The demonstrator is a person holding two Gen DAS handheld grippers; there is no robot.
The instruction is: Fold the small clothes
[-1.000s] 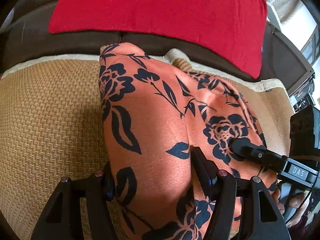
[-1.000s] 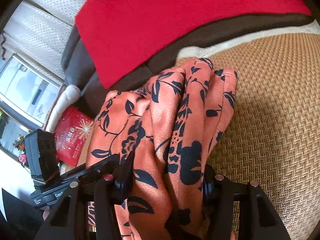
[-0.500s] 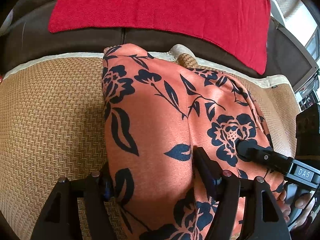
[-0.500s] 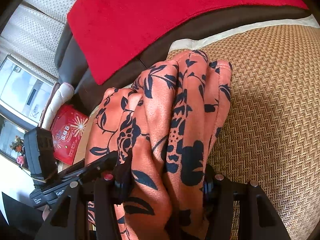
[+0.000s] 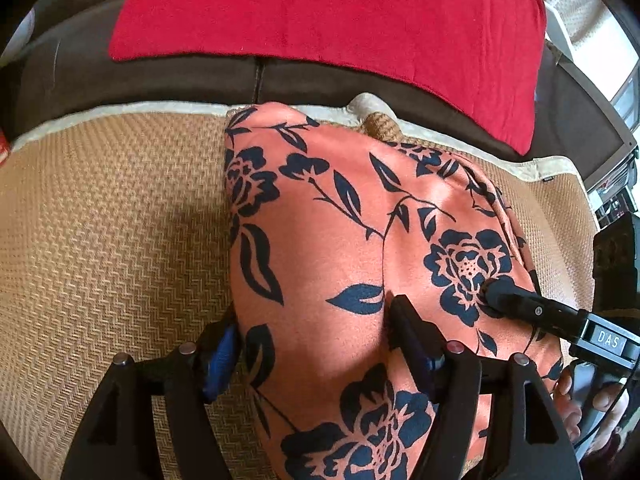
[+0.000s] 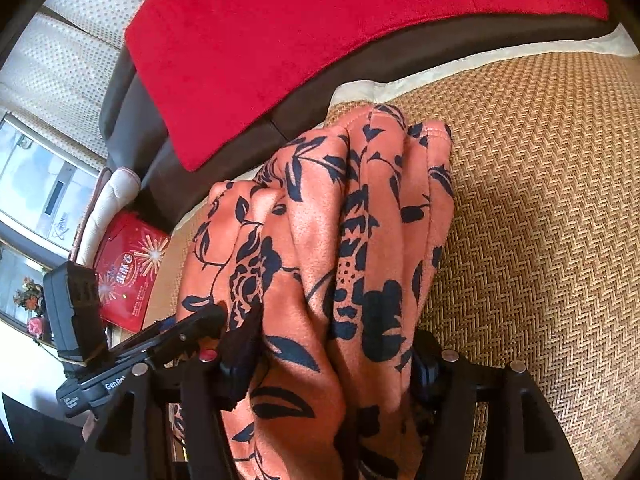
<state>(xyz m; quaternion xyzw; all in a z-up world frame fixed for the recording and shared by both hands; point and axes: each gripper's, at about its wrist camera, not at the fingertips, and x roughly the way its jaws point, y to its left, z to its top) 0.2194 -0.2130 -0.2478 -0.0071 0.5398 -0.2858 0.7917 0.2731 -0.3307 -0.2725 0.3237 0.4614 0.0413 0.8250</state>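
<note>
An orange garment with a dark blue flower print [image 5: 340, 248] lies bunched on the woven tan mat [image 5: 100, 220]. My left gripper [image 5: 312, 344] is shut on its near edge, with cloth filling the gap between the fingers. My right gripper [image 6: 332, 356] is shut on a thick bundle of folds of the same garment [image 6: 348, 216]. The right gripper's finger [image 5: 516, 304] shows in the left wrist view, pressed on the cloth at the right. The left gripper's finger [image 6: 188, 332] shows at the left in the right wrist view.
A red cloth [image 5: 340, 12] lies over the dark brown sofa back [image 5: 160, 80] beyond the mat. A red printed box [image 6: 128, 268] sits at the left past the mat's edge. Bare mat [image 6: 540, 220] extends on the right.
Both grippers have moved forward toward the sofa back with the garment held. The cloth's far edge sits closer to the mat's cream border.
</note>
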